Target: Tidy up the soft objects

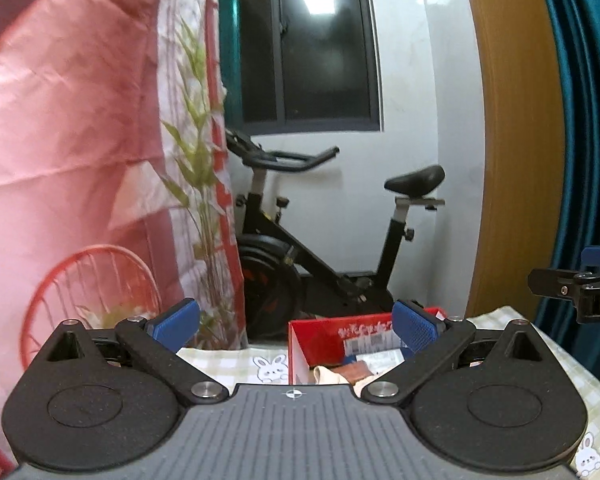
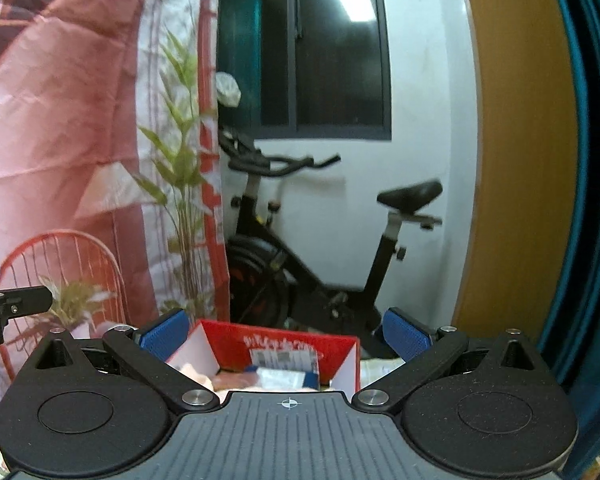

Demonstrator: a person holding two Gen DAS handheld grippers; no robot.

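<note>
Right now, both of my claws hover above a table, facing a room corner.

Left claw: my left claw (image 1: 296, 326) is spread wide, its blue pads (image 1: 176, 322) far apart, with nothing between them.

Right claw: my right claw (image 2: 286, 330) is equally wide apart and holds nothing. Its tip also shows at the right edge of the left view.

Box: a red cardboard box (image 1: 328, 330) with a white inside sits open on the table, just ahead of both claws. In the right view the box (image 2: 280, 346) lies between the two blue pads, further off than them.

Soft things: pale cream and pinkish soft items (image 1: 332, 374) lie inside the box, mostly hidden behind the claw body. I cannot tell what they are. In the right view they (image 2: 204, 378) are blurred.

Packet: a white and blue packet (image 2: 284, 376) rests in the box beside the soft items.

Table: the table (image 1: 228, 364) wears a pale green checked cloth with small white rabbit pictures.

Backdrop: a pink printed sheet (image 1: 72, 140) showing a red chair and green leaves hangs at the left.

Behind: a black exercise bike (image 1: 320, 240) stands against a white wall under a dark window (image 1: 308, 44).

Right side: a yellow-brown panel (image 1: 516, 140) and a teal curtain (image 1: 584, 120).
</note>
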